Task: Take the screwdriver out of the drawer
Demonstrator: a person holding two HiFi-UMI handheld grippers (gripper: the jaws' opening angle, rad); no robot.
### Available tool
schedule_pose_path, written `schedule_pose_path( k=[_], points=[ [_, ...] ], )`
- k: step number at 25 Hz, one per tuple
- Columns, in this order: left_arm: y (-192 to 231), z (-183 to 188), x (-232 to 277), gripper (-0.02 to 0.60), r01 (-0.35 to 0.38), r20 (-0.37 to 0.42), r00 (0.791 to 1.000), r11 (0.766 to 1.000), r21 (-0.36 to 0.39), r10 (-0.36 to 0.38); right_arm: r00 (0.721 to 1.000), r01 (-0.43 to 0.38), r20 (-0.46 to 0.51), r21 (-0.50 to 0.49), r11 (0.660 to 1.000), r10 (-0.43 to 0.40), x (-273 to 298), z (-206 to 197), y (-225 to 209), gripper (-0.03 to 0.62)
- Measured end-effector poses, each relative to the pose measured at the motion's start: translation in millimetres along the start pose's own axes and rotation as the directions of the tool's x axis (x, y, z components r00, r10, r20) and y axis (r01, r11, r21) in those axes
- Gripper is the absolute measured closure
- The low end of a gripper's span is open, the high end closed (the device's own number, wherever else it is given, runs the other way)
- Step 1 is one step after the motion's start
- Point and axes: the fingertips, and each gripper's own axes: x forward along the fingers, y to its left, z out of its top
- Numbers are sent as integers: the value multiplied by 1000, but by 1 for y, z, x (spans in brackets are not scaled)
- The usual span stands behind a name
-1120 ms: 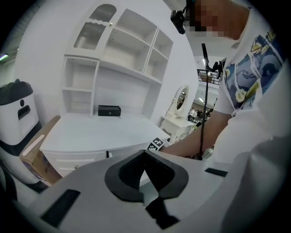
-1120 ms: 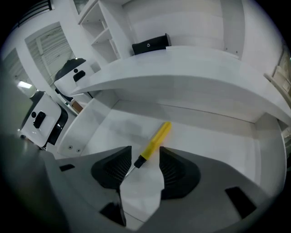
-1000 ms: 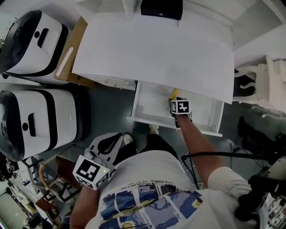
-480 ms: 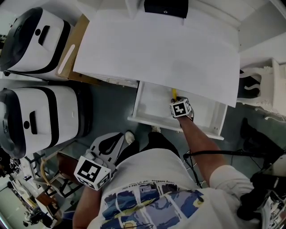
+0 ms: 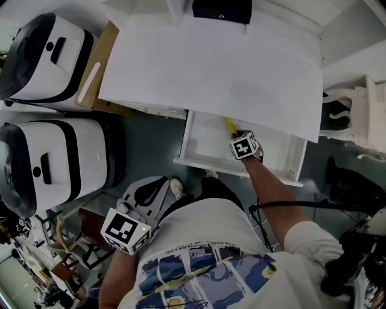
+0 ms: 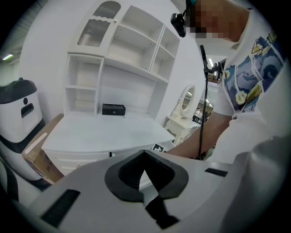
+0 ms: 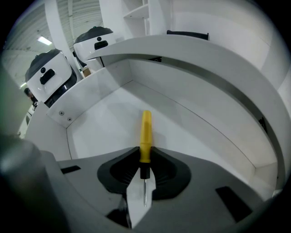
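Note:
A screwdriver with a yellow handle and a thin metal shaft is in the open white drawer under the desk top. My right gripper reaches steeply down into the drawer, its jaws closing, and the dark pads press on the lower end of the handle. In the head view the yellow handle sticks out past the right gripper, tilted up-left. My left gripper is held low by the person's left side, away from the drawer. In its own view the left gripper is shut with nothing in it.
The white desk top overhangs the drawer's back part, with a black box at its far edge. Two white-and-black appliances and a cardboard box stand at the left. A white chair stands at the right.
The right gripper has rolled a little inside the drawer. The yellow handle, which pointed straight up the picture, now leans to the upper left. The left gripper has stayed put.

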Motion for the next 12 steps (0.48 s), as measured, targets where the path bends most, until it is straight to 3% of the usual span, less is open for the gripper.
schedule_pose_path(
  k=[12],
  points=[
    [8,-4,-24,568,22,58,998,1000,18,-23,1000,-24,-17,-64,998,23,-25,5,18,500]
  ],
)
